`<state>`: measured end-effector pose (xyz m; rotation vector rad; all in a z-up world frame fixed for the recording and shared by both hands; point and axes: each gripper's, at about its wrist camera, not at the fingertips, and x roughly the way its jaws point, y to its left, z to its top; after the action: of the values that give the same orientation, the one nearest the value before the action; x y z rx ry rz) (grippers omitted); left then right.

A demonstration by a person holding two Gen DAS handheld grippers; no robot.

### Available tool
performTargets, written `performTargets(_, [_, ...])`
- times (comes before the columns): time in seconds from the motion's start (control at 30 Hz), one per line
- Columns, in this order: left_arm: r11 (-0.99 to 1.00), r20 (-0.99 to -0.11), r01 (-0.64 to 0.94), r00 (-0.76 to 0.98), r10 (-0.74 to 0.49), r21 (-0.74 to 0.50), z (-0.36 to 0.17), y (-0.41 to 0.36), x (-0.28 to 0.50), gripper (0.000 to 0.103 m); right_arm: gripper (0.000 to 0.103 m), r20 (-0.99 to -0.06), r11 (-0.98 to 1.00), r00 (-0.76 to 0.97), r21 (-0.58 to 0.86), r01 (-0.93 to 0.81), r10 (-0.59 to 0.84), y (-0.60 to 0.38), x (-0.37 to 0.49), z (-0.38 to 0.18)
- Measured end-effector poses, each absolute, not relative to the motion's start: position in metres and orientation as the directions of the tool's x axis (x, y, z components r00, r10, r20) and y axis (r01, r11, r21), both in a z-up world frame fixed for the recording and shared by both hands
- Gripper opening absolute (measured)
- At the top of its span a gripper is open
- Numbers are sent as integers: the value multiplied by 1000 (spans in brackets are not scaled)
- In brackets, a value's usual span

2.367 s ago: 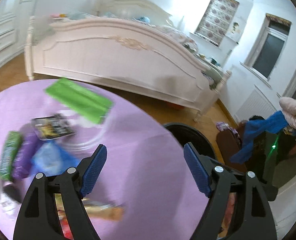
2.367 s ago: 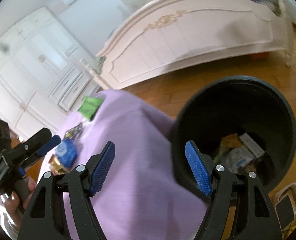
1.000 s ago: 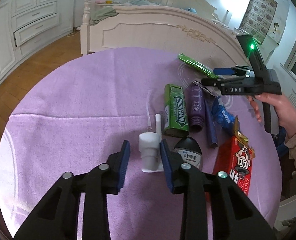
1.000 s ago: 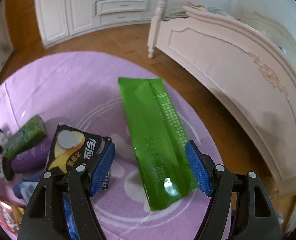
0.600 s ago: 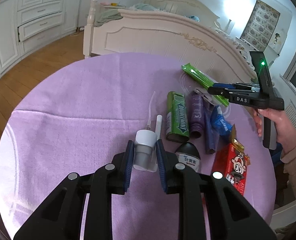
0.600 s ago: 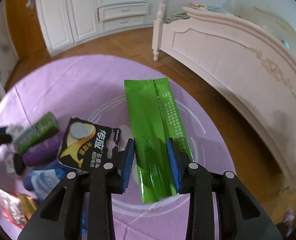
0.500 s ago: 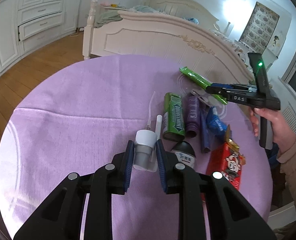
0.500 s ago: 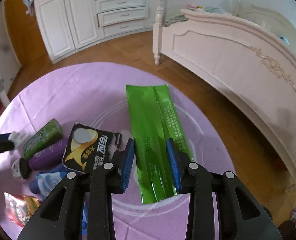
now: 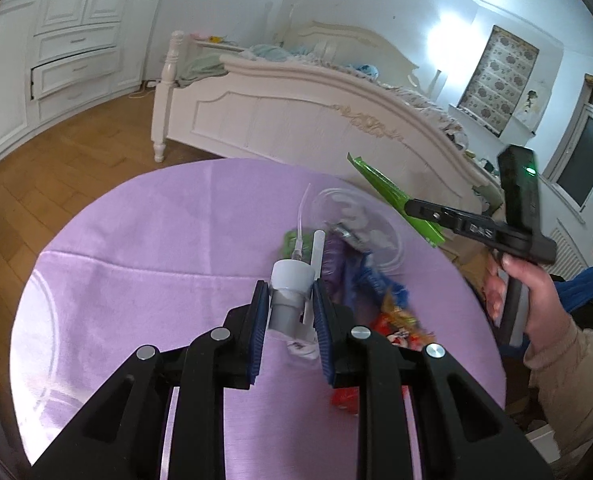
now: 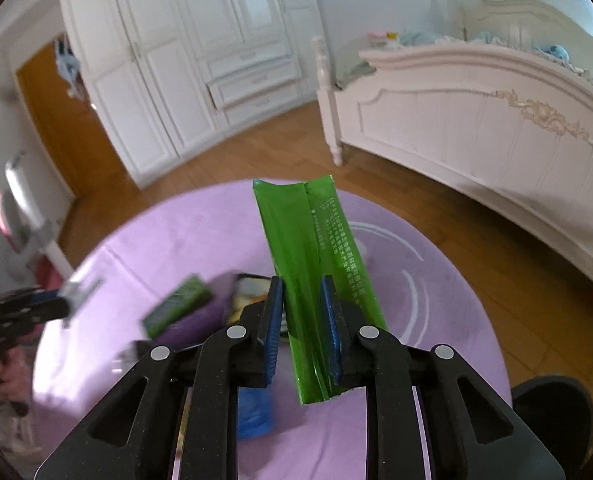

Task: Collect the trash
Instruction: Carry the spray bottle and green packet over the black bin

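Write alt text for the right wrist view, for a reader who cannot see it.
The right gripper is shut on a long green packet, lifted above a round table with a purple cloth. More wrappers lie blurred on the cloth at left; a white bed and wardrobes stand behind.

Little readable print at this moment

White fine print runs along the green wrapper (image 10: pixel 316 264) clamped between the right gripper (image 10: pixel 302 312) fingers, too small to read; the gripper's side, right of the left fingers, bears pale letters, apparently "DAS".
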<state>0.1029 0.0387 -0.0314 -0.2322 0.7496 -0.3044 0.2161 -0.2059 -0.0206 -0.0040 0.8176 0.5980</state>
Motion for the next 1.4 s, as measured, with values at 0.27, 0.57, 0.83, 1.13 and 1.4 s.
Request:
performTargets(0.27, [912,-614,282,676,-409,-297,-22,-25,113,23,20,-597,832,585,331,-444,550,-246,145,-1])
performTargets(0.57, [870,-621,438,624,-474,-224,-17,-131,121,23,20,-555,853,661,439,-282,505,-330,91,-12])
performTargets(0.83, [812,-649,549,547,-529,-199,-30,-212,124,23,20,-564,861,709,495,-119,422,-410,55,-38])
performTargets(1.13, [769,-684,615,486,-544,-174,-45,-277,131,23,20,-571,848,735,531,-9,366,-466,44,-64])
performTargets(1.4, [743,-718,647,436,-542,-168,-65,-321,138,23,20,-601,822,729,562,93,328,-505,44,-103])
